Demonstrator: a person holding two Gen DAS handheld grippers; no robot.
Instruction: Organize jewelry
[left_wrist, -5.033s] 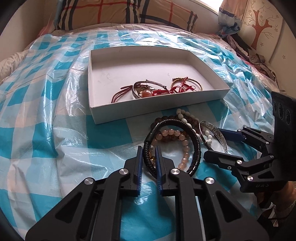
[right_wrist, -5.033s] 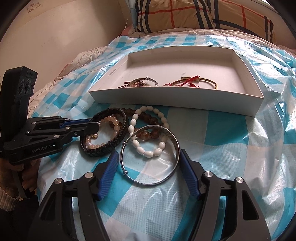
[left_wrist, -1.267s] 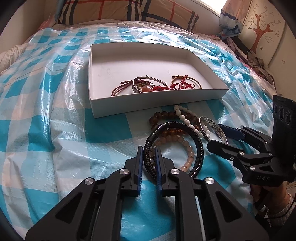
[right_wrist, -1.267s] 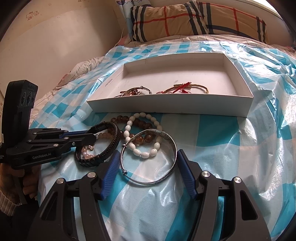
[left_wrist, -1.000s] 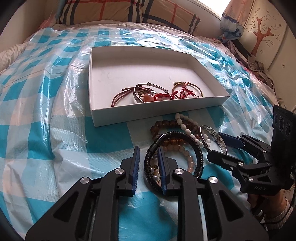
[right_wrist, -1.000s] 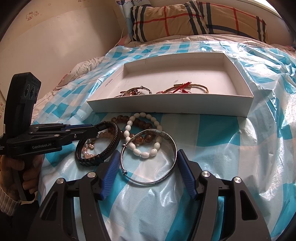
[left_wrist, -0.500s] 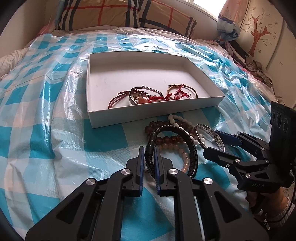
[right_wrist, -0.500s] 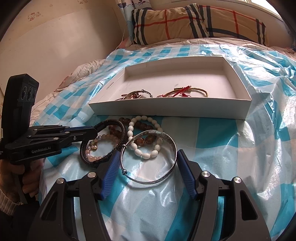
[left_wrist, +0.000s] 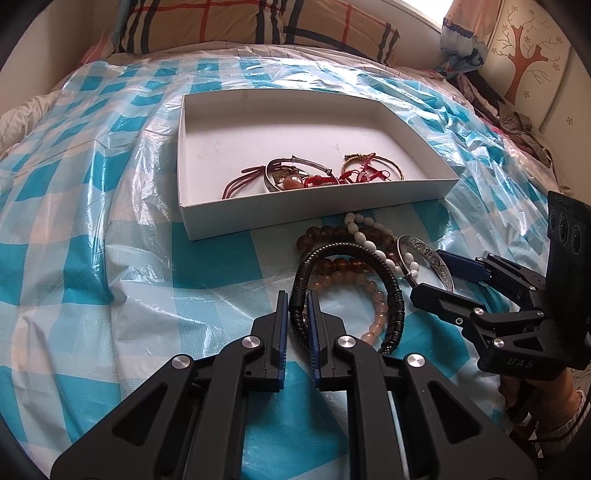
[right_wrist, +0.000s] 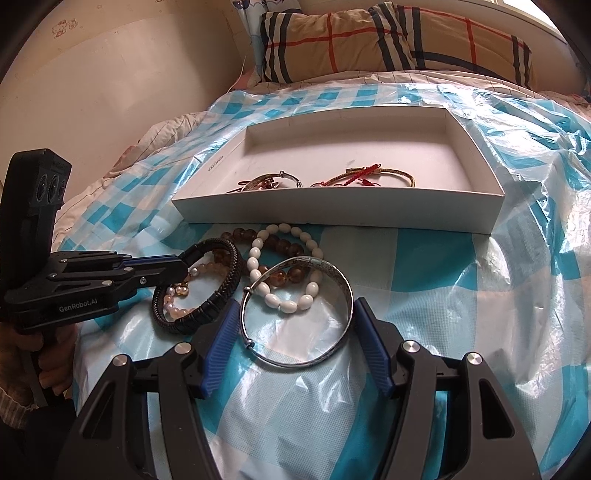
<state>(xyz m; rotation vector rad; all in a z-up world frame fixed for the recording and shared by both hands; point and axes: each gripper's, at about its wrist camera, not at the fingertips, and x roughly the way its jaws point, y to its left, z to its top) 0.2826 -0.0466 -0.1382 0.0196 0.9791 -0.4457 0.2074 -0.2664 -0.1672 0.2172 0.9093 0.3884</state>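
On the blue-checked plastic sheet (left_wrist: 110, 258), just before the white box (left_wrist: 207, 221), the black braided bracelet (left_wrist: 391, 291) is pinched by the shut left gripper (left_wrist: 297, 314), while the silver bangle (right_wrist: 295, 314) is spanned by the right gripper (right_wrist: 291, 332), its pads seemingly pressed on the rim. A lift into the box is judged next, clear of the tangled beads. A second earlier, the left jaws stood wider.

Left tool (left_wrist: 295, 306) pinched nearly closed; right tool (right_wrist: 291, 325) spread wide, both angled downward.
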